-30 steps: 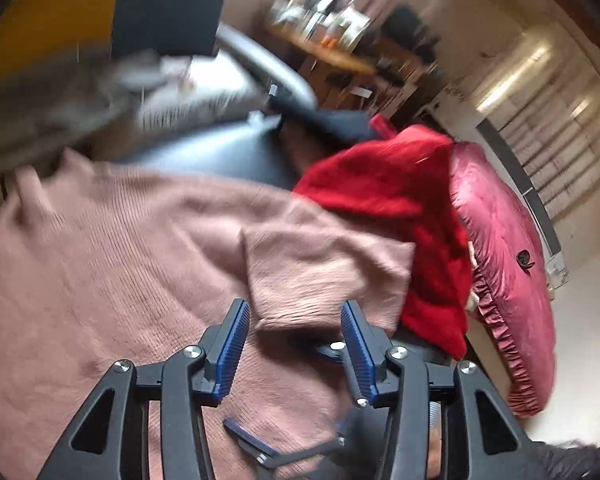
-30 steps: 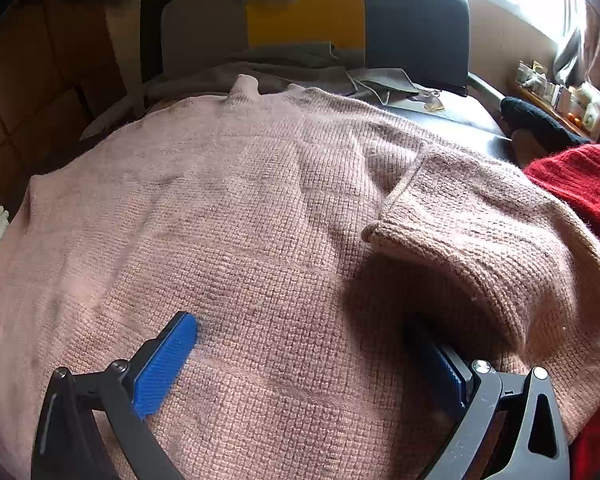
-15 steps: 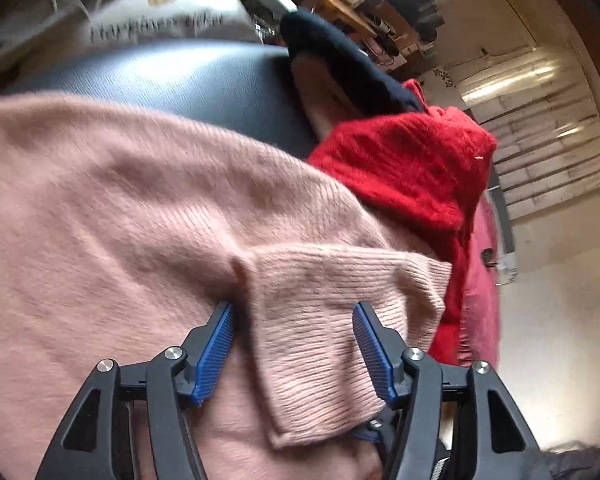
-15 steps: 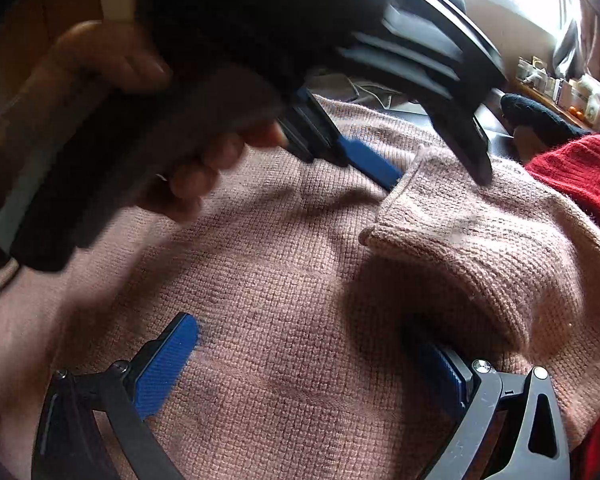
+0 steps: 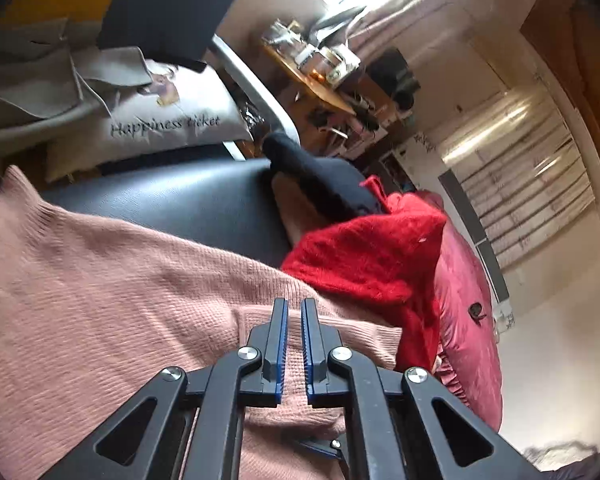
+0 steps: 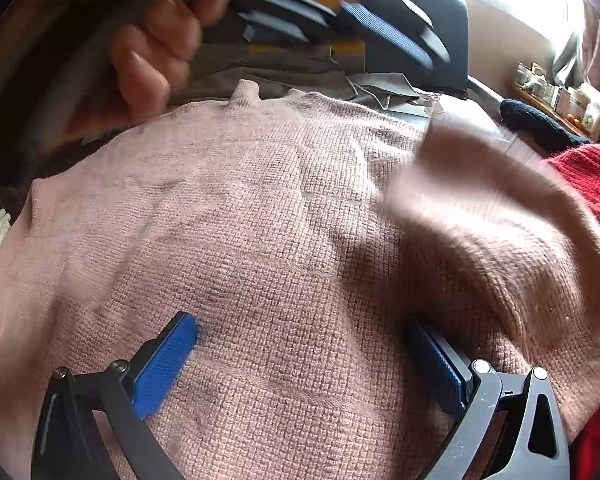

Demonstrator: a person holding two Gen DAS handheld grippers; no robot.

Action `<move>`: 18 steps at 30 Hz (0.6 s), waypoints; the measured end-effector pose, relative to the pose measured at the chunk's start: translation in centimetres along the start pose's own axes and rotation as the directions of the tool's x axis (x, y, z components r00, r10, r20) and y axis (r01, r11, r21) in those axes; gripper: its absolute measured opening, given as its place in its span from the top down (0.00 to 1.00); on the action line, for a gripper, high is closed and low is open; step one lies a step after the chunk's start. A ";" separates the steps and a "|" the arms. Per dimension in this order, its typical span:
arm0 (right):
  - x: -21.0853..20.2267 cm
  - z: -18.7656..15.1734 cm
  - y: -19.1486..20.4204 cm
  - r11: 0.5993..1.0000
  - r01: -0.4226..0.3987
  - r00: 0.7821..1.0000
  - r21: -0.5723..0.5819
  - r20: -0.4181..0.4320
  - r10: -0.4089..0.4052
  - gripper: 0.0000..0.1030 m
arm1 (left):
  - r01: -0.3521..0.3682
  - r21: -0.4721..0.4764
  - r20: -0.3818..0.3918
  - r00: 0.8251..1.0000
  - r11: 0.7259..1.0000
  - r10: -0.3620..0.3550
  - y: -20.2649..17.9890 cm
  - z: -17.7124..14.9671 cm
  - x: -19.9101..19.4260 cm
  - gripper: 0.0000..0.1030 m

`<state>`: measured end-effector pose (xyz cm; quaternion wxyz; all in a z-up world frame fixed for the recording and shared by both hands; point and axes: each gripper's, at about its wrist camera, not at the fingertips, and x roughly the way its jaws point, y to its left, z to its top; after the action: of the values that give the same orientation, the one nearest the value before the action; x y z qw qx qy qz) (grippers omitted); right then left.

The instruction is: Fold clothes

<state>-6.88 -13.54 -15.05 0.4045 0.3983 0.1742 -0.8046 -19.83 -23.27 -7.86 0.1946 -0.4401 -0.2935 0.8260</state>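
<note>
The left gripper pinches the pink sweater's sleeve cuff to fold it inward — the right gripper, spread wide, pins the body flat.

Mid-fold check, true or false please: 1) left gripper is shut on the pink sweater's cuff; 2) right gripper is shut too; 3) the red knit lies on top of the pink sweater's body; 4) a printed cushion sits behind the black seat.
1) True: the left gripper pinches the pink sweater at its cuff.
2) False: the right gripper is wide open over the sweater.
3) False: the red knit lies beside it.
4) True: the cushion is behind the black seat.
</note>
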 end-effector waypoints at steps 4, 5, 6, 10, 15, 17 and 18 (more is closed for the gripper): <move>0.1 0.3 0.4 1.000 -0.004 1.000 0.004 0.002 0.004 0.00 | -0.078 0.013 -0.099 0.992 0.997 0.079 1.0 -1.0 1.5 0.69; 0.2 0.4 0.5 1.000 -0.005 1.000 0.005 0.003 0.005 0.00 | -0.071 -0.005 -0.116 0.991 0.997 0.070 1.7 -1.4 2.0 0.65; 0.2 0.5 0.6 1.000 -0.007 1.000 0.006 0.004 0.007 0.00 | -0.063 -0.022 -0.133 0.989 0.998 0.060 2.3 -1.7 2.5 0.55; -0.5 -0.2 -0.7 1.000 -0.015 1.000 0.022 0.010 0.014 0.00 | -0.017 -0.089 -0.140 0.990 0.996 0.005 4.1 -2.9 4.1 0.50; -0.5 -0.4 -1.1 0.999 -0.024 1.000 0.031 0.016 0.024 0.00 | 0.028 -0.073 -0.212 0.976 0.997 -0.043 3.4 -3.7 6.7 0.51; -0.9 -1.1 -1.0 0.999 -0.024 1.000 0.034 0.018 0.024 0.00 | -0.002 -0.032 -0.200 0.980 0.999 -0.005 2.7 -3.8 7.3 0.58; -0.8 -1.0 -1.1 0.999 -0.025 1.000 0.035 0.018 0.024 0.00 | -0.007 -0.027 -0.191 0.982 1.000 0.002 2.6 -3.9 7.4 0.61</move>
<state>-6.97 -11.84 -15.11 0.4089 0.4002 0.1516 -0.8060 -20.75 -19.68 -15.81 0.2138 -0.5206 -0.2840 0.7763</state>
